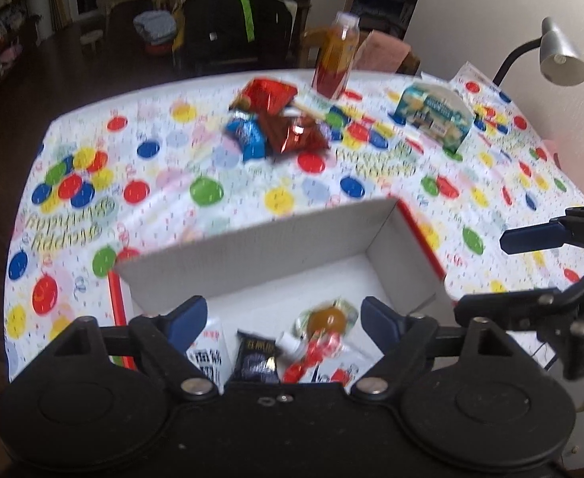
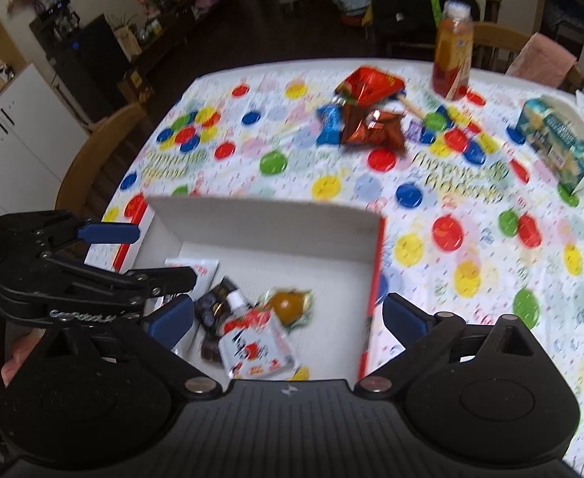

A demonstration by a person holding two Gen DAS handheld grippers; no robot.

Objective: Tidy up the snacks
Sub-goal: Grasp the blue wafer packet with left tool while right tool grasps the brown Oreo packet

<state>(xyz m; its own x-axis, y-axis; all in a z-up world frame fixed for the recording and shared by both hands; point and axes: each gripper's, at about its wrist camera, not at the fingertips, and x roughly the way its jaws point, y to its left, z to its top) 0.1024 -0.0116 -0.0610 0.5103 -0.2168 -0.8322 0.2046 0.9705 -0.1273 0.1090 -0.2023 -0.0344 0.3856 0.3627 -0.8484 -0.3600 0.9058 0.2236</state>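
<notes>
Two red foil bags (image 1: 280,113) on table — box (image 1: 395,247) holds one pouch (image 2: 256,346).

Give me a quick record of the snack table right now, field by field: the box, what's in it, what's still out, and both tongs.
box: white cardboard box with red outside, open, on the balloon tablecloth
in box: spouted pouch, dark packet, wrapped round sweet
still out: red foil bags, blue packet, juice bottle, teal carton
left tongs: open, empty, over the box
right tongs: open, empty, over the box
</notes>
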